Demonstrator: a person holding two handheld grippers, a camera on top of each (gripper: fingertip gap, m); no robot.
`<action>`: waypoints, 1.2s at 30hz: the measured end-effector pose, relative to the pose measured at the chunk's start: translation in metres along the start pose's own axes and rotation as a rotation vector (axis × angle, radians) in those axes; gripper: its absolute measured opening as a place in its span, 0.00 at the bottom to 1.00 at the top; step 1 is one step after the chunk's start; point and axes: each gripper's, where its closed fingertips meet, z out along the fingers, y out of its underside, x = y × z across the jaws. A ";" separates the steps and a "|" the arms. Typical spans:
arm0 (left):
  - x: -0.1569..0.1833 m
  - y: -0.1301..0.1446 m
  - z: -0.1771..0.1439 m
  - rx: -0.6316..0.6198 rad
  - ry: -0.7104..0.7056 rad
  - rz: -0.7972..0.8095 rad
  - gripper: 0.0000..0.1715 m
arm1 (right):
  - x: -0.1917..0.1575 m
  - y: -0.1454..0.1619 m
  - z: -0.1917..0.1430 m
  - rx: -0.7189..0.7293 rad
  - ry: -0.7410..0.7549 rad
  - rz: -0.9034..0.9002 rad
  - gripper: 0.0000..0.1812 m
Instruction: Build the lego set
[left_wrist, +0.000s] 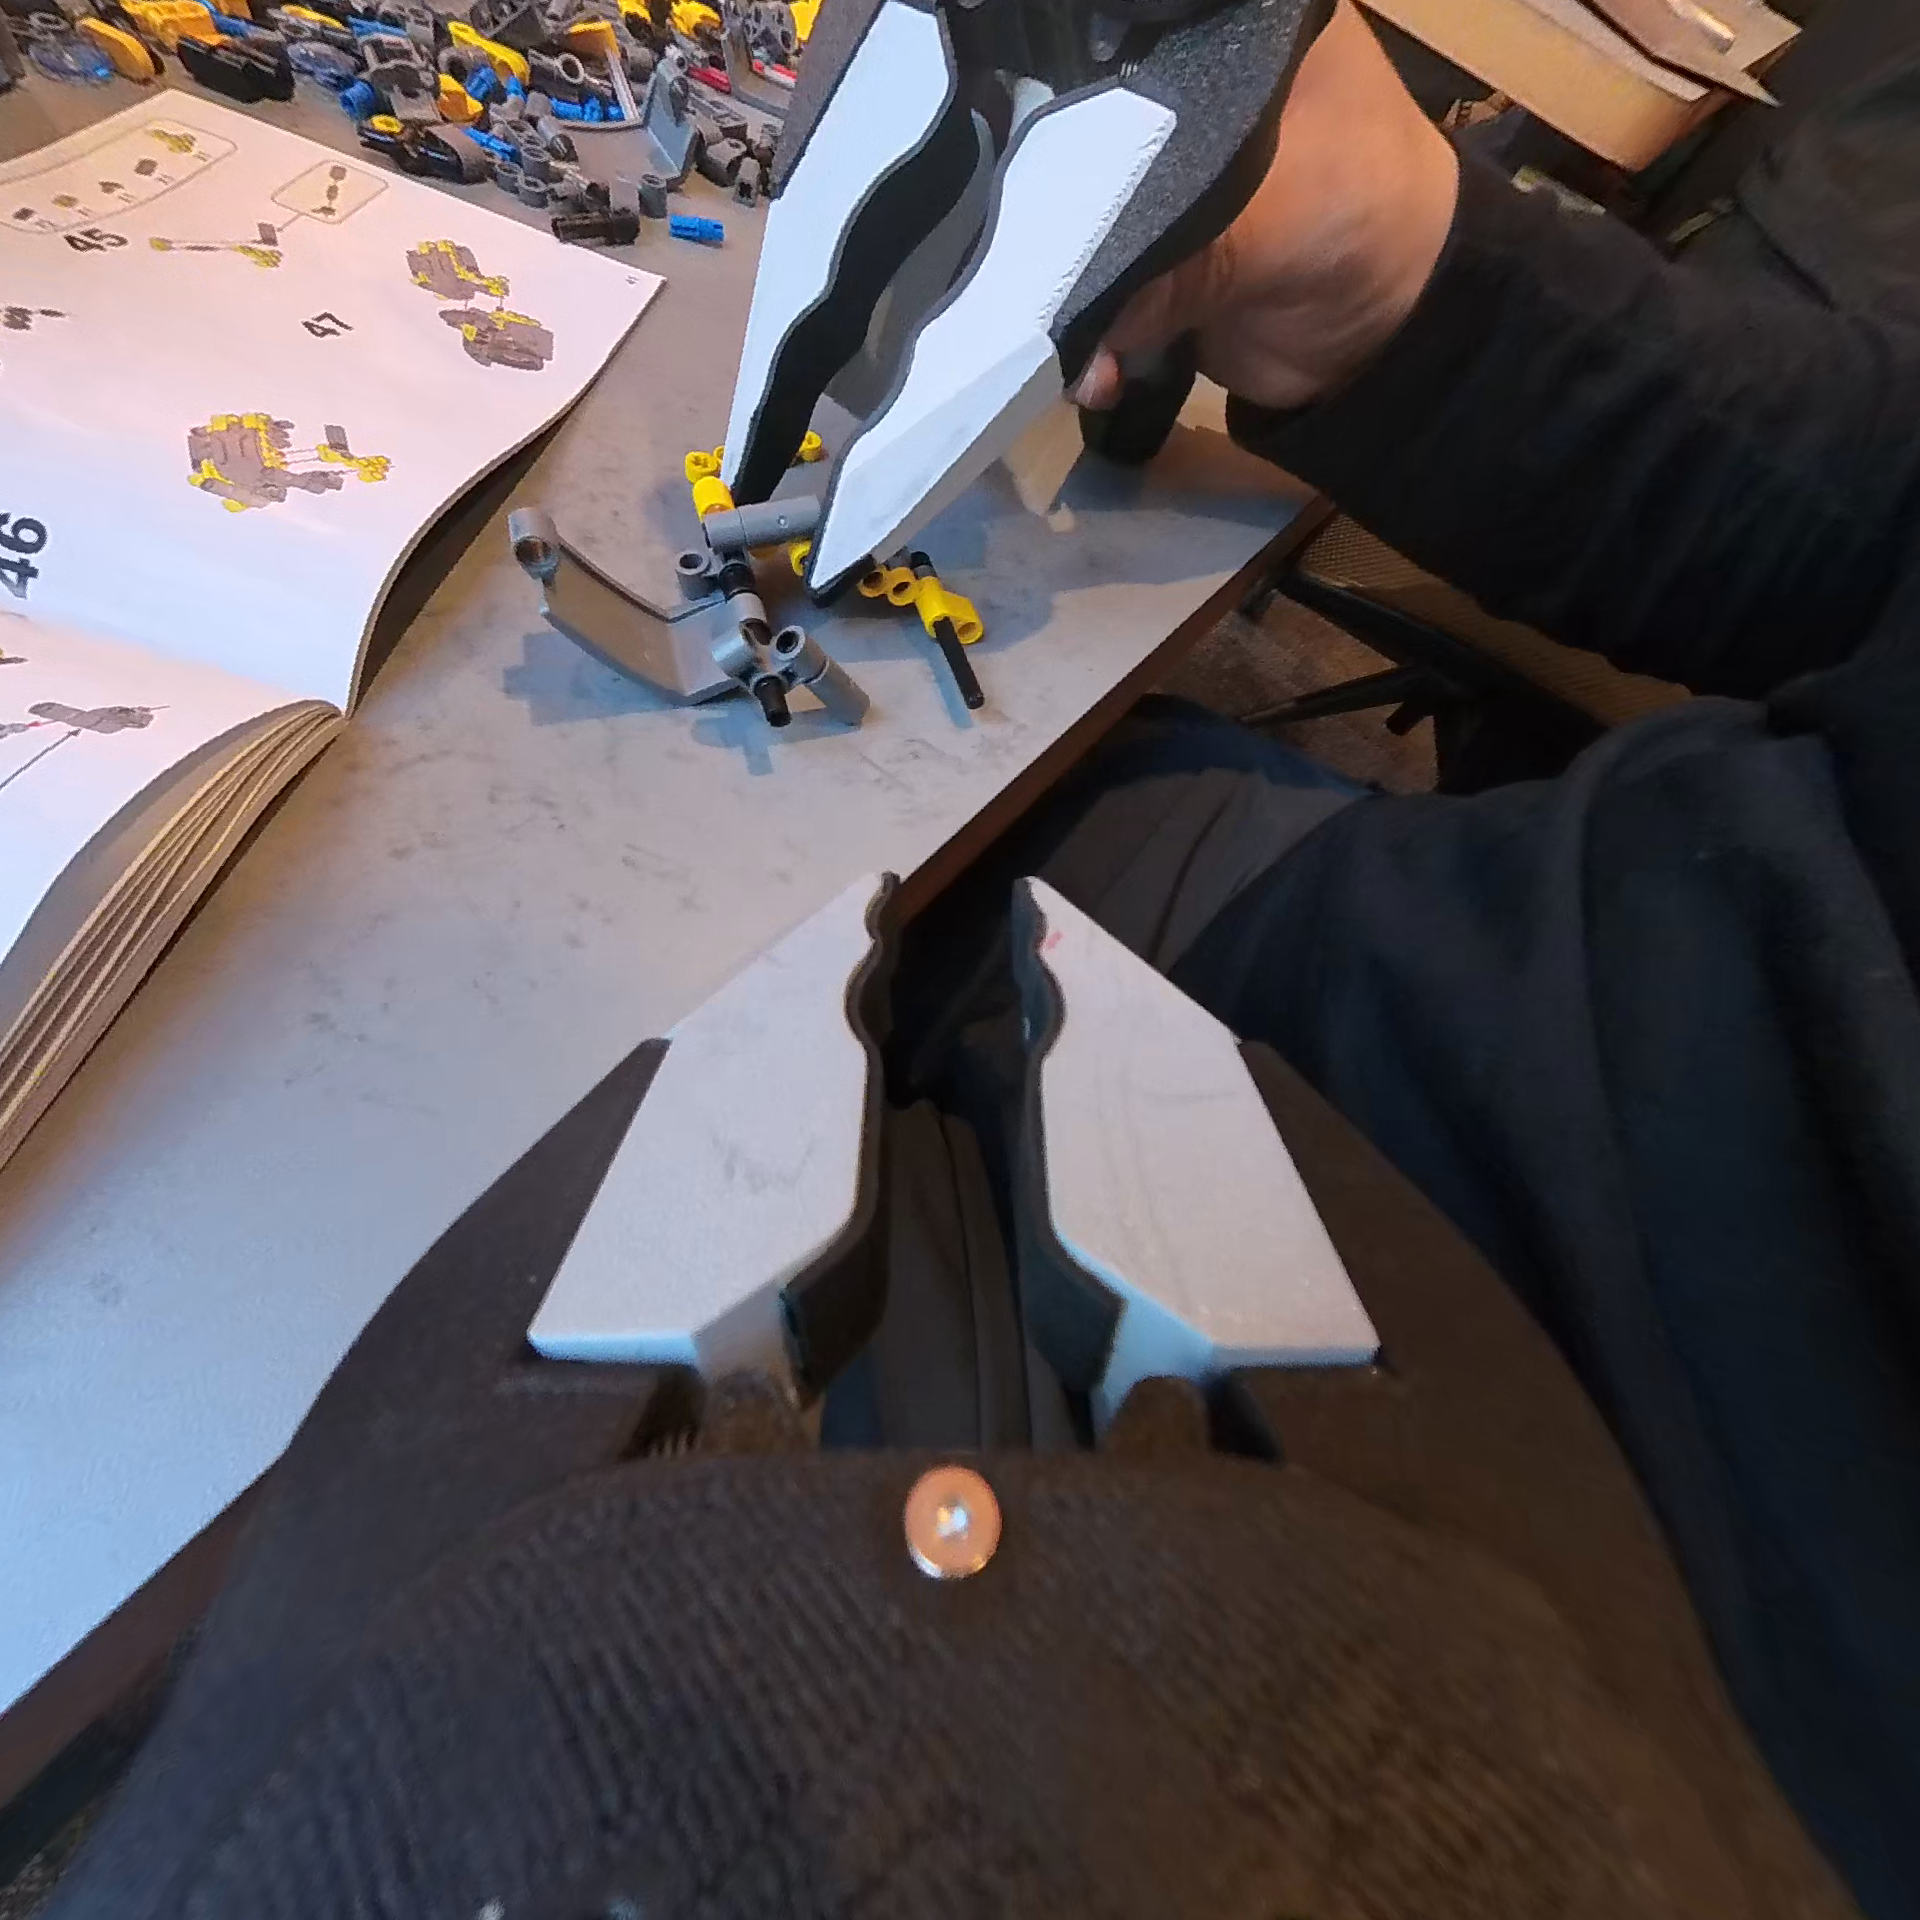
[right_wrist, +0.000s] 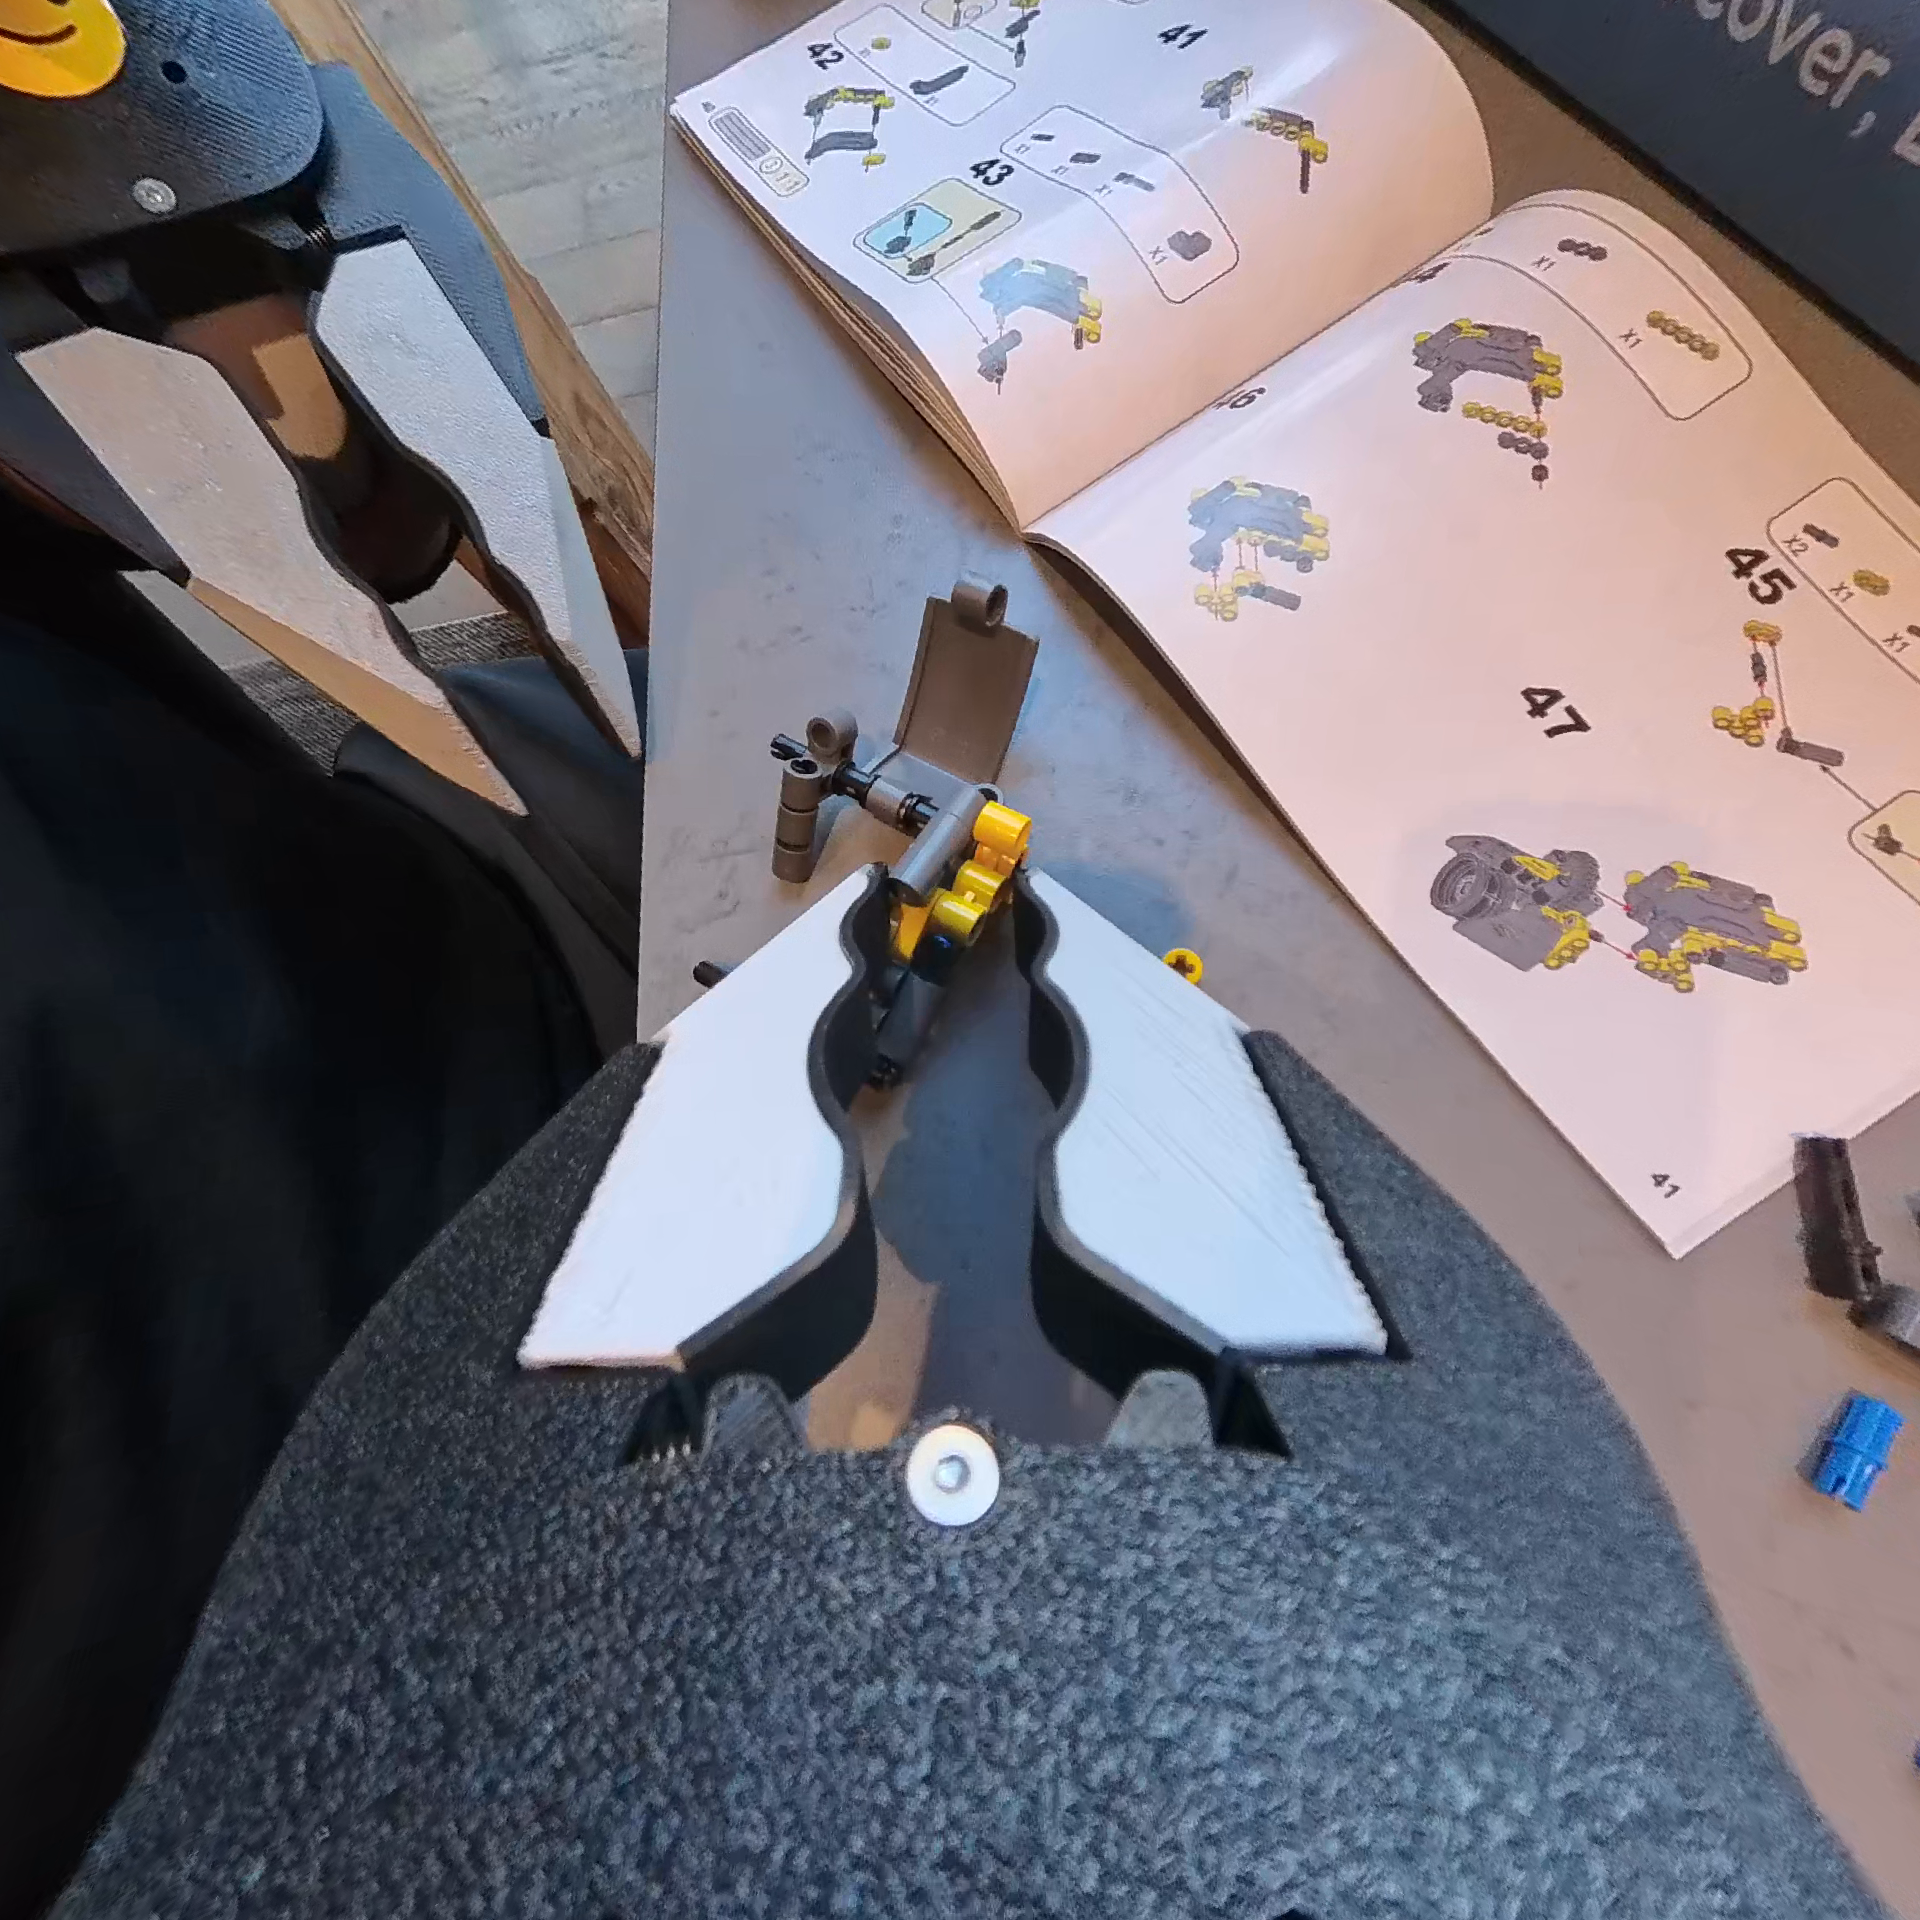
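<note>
A small grey assembly with a curved panel (left_wrist: 613, 613) (right_wrist: 966, 686) lies on the grey table (left_wrist: 468, 935) near its edge. Yellow connectors (right_wrist: 982, 873) and a black piece sit at its end. My right gripper (right_wrist: 945, 883) (left_wrist: 779, 535) is open, tips down on the table, one finger on each side of the yellow connectors and a grey pin sleeve (left_wrist: 764, 520). A black axle with yellow connectors (left_wrist: 940, 623) lies just beside it. My left gripper (left_wrist: 954, 899) (right_wrist: 577, 779) is open and empty, held over the table edge above a person's lap.
An open instruction booklet (left_wrist: 208, 416) (right_wrist: 1455, 623) lies beside the assembly. A heap of loose grey, yellow, blue and black parts (left_wrist: 468, 94) is at the back. A blue piece (right_wrist: 1855, 1449) and a black part (right_wrist: 1839, 1236) lie to the right. A gloved hand (left_wrist: 1299, 260) holds the right gripper.
</note>
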 end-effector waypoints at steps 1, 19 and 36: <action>0.000 0.000 0.000 0.000 -0.001 0.001 0.12 | 0.000 0.000 0.000 -0.001 0.001 -0.004 0.12; -0.002 0.000 0.000 0.002 -0.004 -0.001 0.10 | 0.000 0.000 0.000 0.005 0.000 -0.005 0.12; -0.005 0.000 -0.001 0.005 -0.015 0.002 0.10 | 0.001 0.000 0.000 0.009 0.005 -0.006 0.13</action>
